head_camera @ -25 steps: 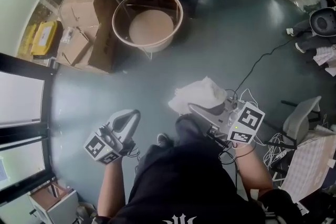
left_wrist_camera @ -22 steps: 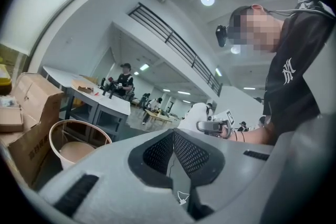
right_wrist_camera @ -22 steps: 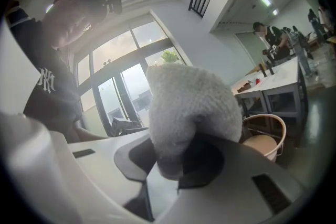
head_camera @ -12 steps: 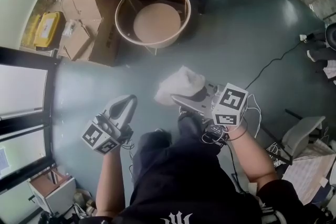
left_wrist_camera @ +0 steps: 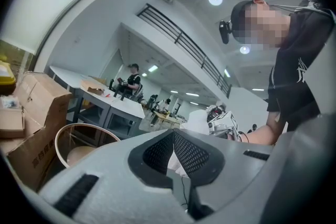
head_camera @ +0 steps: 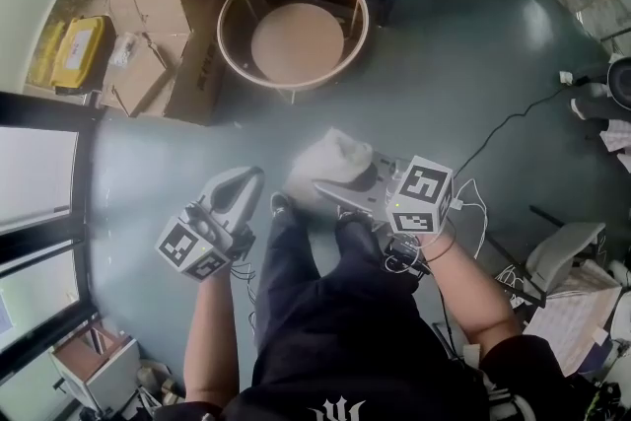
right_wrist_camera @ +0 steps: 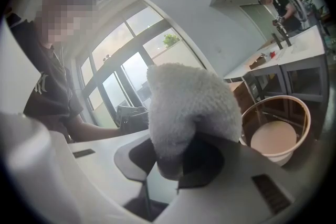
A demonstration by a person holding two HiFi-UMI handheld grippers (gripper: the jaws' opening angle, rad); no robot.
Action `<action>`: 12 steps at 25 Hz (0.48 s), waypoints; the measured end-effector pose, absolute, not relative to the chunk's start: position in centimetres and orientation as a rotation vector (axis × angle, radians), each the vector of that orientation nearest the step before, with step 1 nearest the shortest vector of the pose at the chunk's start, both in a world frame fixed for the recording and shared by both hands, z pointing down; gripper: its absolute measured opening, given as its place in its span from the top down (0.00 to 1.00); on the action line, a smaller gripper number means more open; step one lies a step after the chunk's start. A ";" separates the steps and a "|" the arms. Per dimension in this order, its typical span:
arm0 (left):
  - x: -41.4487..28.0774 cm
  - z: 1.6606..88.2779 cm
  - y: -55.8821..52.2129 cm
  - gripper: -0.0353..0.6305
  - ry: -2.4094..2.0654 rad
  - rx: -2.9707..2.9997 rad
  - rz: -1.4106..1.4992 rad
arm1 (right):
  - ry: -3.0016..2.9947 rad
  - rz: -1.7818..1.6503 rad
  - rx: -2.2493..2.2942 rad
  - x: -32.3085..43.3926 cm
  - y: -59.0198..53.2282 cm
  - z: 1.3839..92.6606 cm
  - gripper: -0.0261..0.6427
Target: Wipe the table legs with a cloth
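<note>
Right gripper (head_camera: 327, 186), mine, clamped on the white cloth (head_camera: 333, 158), nearer the round table (head_camera: 293, 89) far ahead; left gripper (head_camera: 249, 180) closed, empty.

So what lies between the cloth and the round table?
Only bare grey floor separates the cloth from the round wooden table, as the head view shows.

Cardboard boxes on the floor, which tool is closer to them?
Left. The left tool hangs below-right of the cardboard boxes in the head view; the right tool, shut on the cloth, is farther right.
</note>
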State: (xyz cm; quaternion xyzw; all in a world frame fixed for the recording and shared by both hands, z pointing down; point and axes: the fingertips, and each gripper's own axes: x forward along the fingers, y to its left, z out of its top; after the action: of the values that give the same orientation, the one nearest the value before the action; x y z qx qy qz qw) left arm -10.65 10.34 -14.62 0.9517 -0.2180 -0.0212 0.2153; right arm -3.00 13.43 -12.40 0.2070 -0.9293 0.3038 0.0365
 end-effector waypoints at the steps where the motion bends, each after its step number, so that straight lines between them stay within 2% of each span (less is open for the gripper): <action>1: -11.5 -14.3 9.6 0.94 -0.599 2.637 -0.065 | -2.848 0.939 0.648 -3.8 12.7 -12.2 0.84; 8: -17.5 -9.2 4.5 0.94 -0.550 2.568 -0.133 | -2.771 0.946 0.825 -9.0 8.1 -7.2 0.84; 12: -20.7 -1.9 1.9 0.94 -0.575 2.561 -0.031 | -2.649 0.920 0.961 -10.3 5.9 -0.2 0.84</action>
State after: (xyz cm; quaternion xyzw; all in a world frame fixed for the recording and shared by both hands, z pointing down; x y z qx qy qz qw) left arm -20.66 1.95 -1.86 0.9432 -0.2119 -0.0116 0.2555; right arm -10.30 5.87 -0.16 0.3231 -0.8900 0.3092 0.0886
